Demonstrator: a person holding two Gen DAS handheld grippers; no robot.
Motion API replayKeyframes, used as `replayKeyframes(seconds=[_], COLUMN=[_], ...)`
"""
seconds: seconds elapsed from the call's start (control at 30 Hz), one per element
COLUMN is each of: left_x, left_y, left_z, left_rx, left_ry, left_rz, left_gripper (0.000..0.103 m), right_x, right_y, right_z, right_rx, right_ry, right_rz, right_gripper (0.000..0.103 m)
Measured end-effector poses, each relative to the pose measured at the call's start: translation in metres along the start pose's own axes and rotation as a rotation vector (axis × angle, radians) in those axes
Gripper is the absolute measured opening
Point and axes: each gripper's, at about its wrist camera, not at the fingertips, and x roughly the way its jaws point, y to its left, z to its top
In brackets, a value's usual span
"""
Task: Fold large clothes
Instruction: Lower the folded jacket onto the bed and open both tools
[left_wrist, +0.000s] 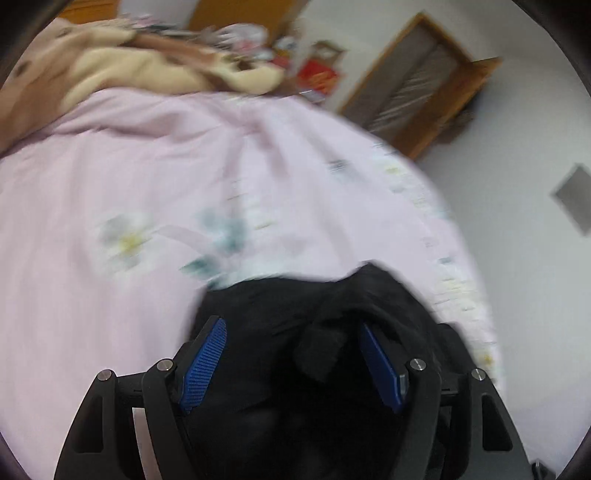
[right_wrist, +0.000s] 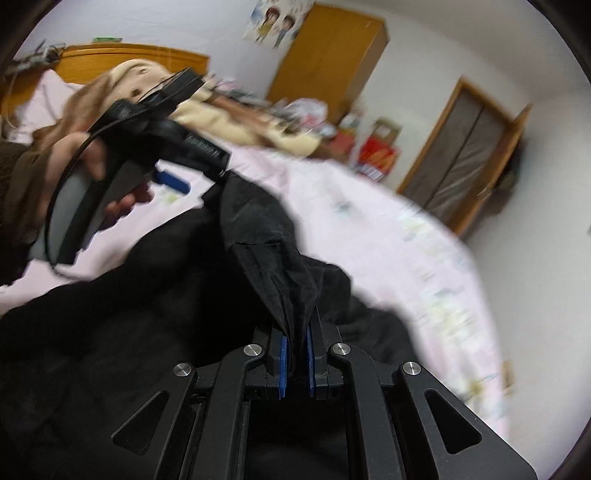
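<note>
A: A bedroom: a bed (left_wrist: 110, 177) under a smooth pink sheet with a pale flower print, a wooden door (left_wrist: 417, 85) behind. In the left wrist view, where is the garment?

B: The black garment (left_wrist: 280, 314), soft and matte, lies bunched at the bed's near edge. The left gripper (left_wrist: 291, 365) has its ribbed blue fingers spread, cloth lying loose between them, not pinched.

A: And the right wrist view?

B: The right gripper (right_wrist: 295, 358) has its fingers pressed together, pinching a thin crumpled fold of the garment. A hand (right_wrist: 74, 166) holds the left gripper above.

A: Risks?

B: I'd judge the thin fold could slip out, or the left fingers could catch several layers and crease the fold.
</note>
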Motion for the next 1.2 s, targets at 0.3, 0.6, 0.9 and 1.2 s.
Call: replayKeyframes(seconds=[0.3,0.6,0.9,1.2], left_x=[-0.061,0.003,0.023,0.041], left_y=[-0.014,-0.073,-0.05,-0.036], left_z=[-0.01,-0.035,-0.062,-0.067], left_rx=[0.029,0.263,0.256,0.239], left_ry=[-0.185,0.075,0.123,0.145], left_rz=[0.093,0.025,0.087,0.095], left_gripper=[0.073,0.075,0.077,0.082], right_x=[0.025,-0.02,0.014,0.075], right_y=[0.03,-0.056,-0.138,-0.117], right_z=[-0.028,-0.012,-0.019,-0.071], right_rx=[-0.024,0.309,0.613,0.524], right_ry=[0.136,0.029,-0.01,0.196], right_rz=[0.12,0.24,0.043,-0.039], right_gripper=[0.009,0.043,0.047,0.046])
